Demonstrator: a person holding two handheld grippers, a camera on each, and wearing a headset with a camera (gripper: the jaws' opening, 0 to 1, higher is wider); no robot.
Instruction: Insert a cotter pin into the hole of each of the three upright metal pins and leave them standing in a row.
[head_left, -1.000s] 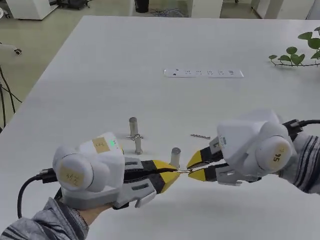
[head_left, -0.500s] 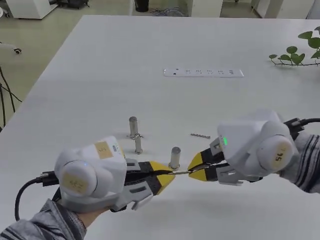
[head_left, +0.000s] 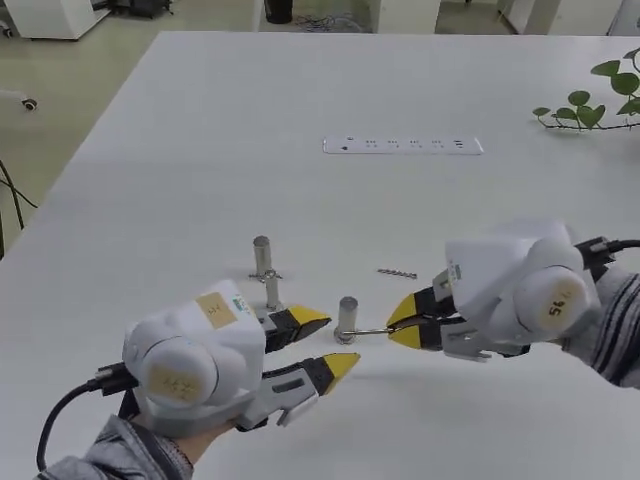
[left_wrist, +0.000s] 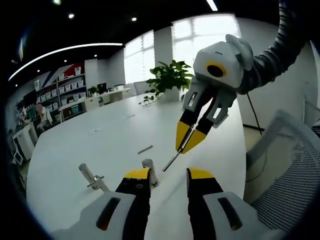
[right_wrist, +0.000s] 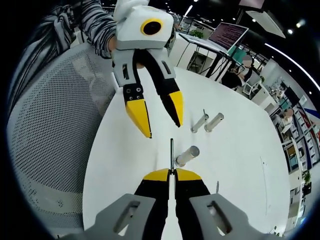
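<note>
1. The right gripper (head_left: 398, 327) has its jaws clenched on a thin silver cotter pin (head_left: 372, 331). The pin's free end reaches the foot of a short upright grey metal pin (head_left: 347, 318), towards the near edge of the white desk (head_left: 300, 120).
2. The left gripper (head_left: 338, 338) hovers just beside that pin, with its jaws released and holding nothing.
3. A second upright metal pin (head_left: 272, 290) and a third upright metal pin (head_left: 262, 254) stand behind, and a spare cotter pin (head_left: 397, 272) lies loose nearby.

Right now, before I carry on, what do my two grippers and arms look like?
The left gripper and right gripper both have bulky white rounded housings, black jaws with yellow tips, and a round end cap with a yellowish handwritten label. The left one also carries a yellow sticker on top. A black cable leaves the back of each. Both arms wear grey striped sleeves.
</note>
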